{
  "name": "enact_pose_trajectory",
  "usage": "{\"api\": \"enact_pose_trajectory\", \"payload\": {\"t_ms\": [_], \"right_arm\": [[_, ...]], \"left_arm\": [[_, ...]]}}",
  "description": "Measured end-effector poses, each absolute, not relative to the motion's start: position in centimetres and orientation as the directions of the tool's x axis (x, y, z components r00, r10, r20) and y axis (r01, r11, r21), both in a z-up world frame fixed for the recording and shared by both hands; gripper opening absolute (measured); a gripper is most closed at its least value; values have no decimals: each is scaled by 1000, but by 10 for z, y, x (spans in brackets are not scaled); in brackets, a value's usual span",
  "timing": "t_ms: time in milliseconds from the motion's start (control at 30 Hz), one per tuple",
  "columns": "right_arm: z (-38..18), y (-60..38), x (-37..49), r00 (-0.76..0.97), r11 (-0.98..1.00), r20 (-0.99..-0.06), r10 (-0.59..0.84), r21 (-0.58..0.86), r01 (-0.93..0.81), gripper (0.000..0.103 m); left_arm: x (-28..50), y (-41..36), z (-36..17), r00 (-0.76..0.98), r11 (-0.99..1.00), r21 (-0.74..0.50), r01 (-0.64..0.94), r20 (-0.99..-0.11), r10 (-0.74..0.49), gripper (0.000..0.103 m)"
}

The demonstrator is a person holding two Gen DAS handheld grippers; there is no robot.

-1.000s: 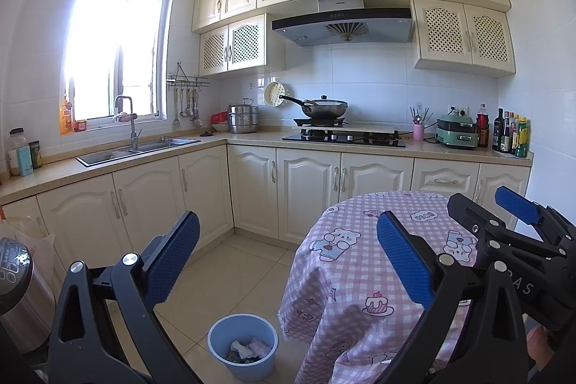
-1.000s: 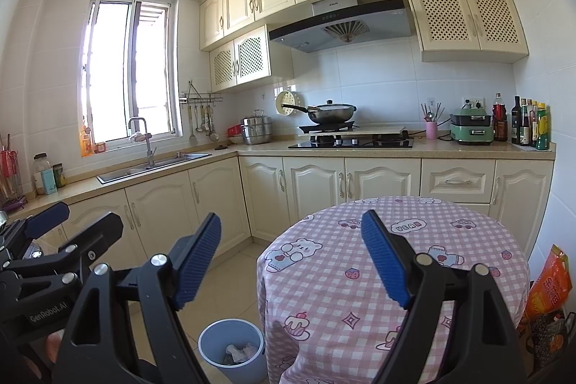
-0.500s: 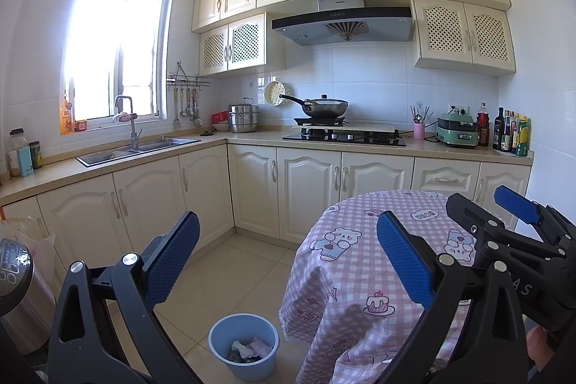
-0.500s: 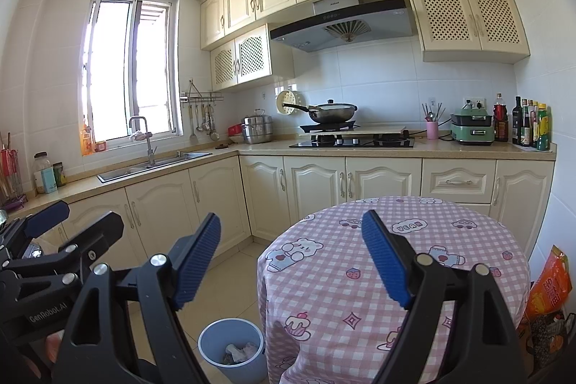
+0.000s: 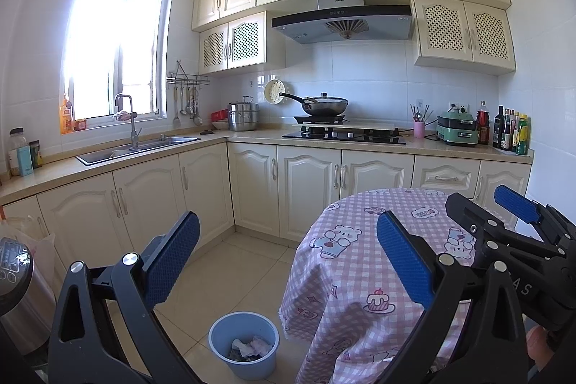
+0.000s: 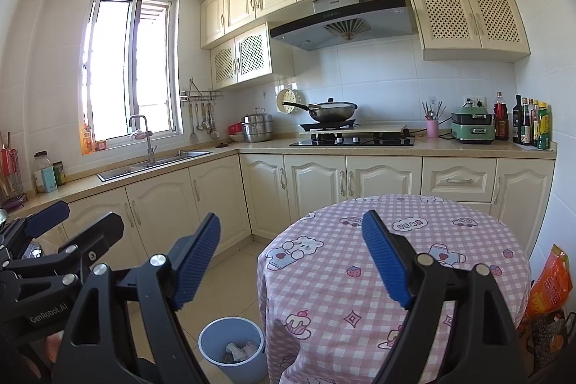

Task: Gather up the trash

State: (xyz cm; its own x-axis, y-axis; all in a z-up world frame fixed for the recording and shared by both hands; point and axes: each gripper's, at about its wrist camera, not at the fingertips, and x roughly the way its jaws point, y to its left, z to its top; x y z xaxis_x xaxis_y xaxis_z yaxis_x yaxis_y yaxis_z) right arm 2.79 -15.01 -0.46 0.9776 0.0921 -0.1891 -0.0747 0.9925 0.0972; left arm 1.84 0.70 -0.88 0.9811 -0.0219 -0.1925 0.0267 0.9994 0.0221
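A cream kitchen is seen from both wrist views, with cabinets running along two walls under a stone-coloured counter [image 5: 230, 137]. In the foreground a round table [image 6: 424, 240] is covered by a pink checked cloth with cartoon prints, and its top appears bare: no scrap is seen on it. Just beside the table, on the tiled floor [image 5: 230, 261], a blue bin [image 5: 244, 344] stands upright, and crumpled paper and wrappers [image 5: 248, 346] are already lying inside it. An orange bag [image 6: 549, 279] is propped on the floor to the right of the table; whether it counts as trash cannot be told.

The left tongs [image 5: 288, 261] are held wide apart with nothing between the blue pads, and the right tongs [image 6: 289, 261] are likewise spread and empty. Both are held level above the table edge, well apart from the bin.

Judged from this, the picking-up may be finished or a search for more litter may be the step in hand. To do it well, the floor around the table and the counter should be scanned before either tool is lowered. If a scrap is found, it should be approached from above with the pads kept spread, pinched at its bulkiest fold, and carried over the bin mouth before release, so that light paper is not dropped beside the rim. The hanging cloth should be kept clear of the pads, since it could be snagged and dragged.
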Motion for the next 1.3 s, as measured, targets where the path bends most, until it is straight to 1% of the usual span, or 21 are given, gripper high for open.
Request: {"api": "enact_pose_trajectory", "payload": {"t_ms": [1300], "right_arm": [[-11,-149,28,975,992,-200,97,101,-78,80]], "left_arm": [[19,6,-13,978,1000,19,21,-206,-16,95]]}}
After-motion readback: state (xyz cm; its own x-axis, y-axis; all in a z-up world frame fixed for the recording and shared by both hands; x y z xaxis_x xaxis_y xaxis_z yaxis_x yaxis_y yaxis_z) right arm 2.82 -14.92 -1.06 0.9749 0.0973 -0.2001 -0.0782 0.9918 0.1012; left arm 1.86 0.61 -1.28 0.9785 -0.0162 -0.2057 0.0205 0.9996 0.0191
